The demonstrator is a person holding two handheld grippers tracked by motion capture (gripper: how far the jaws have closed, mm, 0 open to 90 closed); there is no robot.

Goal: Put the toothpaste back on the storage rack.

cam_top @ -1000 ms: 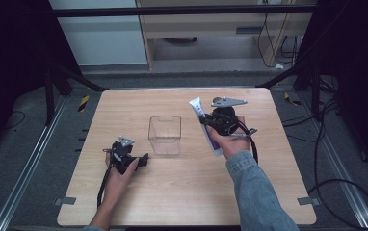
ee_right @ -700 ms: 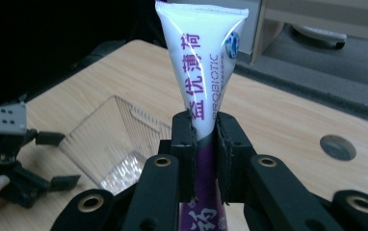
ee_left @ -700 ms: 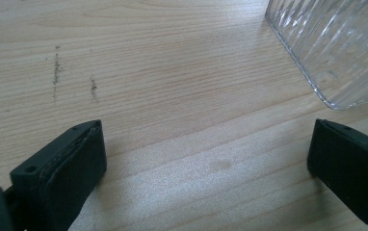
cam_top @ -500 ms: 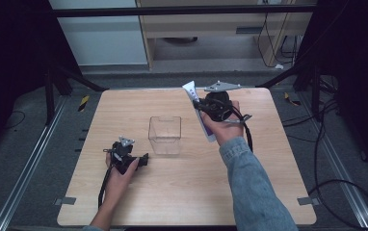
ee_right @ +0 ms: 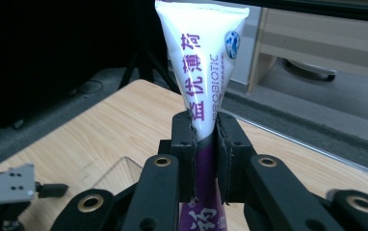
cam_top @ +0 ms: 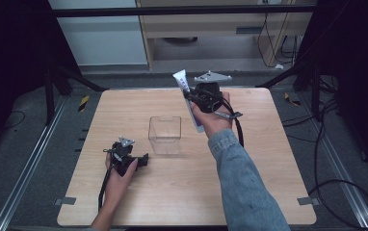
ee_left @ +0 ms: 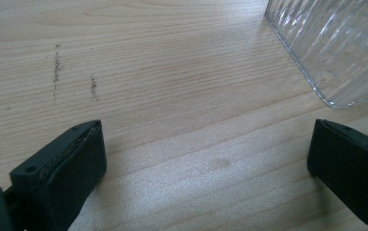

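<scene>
Since the earlier frame, the right gripper (cam_top: 190, 98) has carried the toothpaste tube (cam_top: 188, 98) upward and toward the table's far edge; the left gripper (cam_top: 141, 160) has kept its place.

Nearest the person, the left hand (cam_top: 117, 174) rests on the table (cam_top: 269, 192) toward its near-left corner, holding the left gripper low against the wood. In the left gripper view its jaws stand wide apart with bare wood between them and nothing held. The rounded bottom corner of the clear plastic box (ee_left: 336, 48) lies just beyond the jaw tips there, not touching them.

At mid-table, the clear plastic box (cam_top: 164, 134) stands upright and open-topped, slightly left of centre, just beyond the left gripper.

Farther off, the right hand (cam_top: 211, 118), its forearm in a denim sleeve (cam_top: 240, 178), holds the right gripper raised above the far half of the table, right of the box. Its jaws are clamped tight on the toothpaste tube (ee_right: 203, 62), gripping it across the middle. The tube is white with purple lettering; its flat crimped end points up and away toward the far edge, and its lower end hangs below the jaws in front of the hand. The tube is clear of the table and of the box.
</scene>
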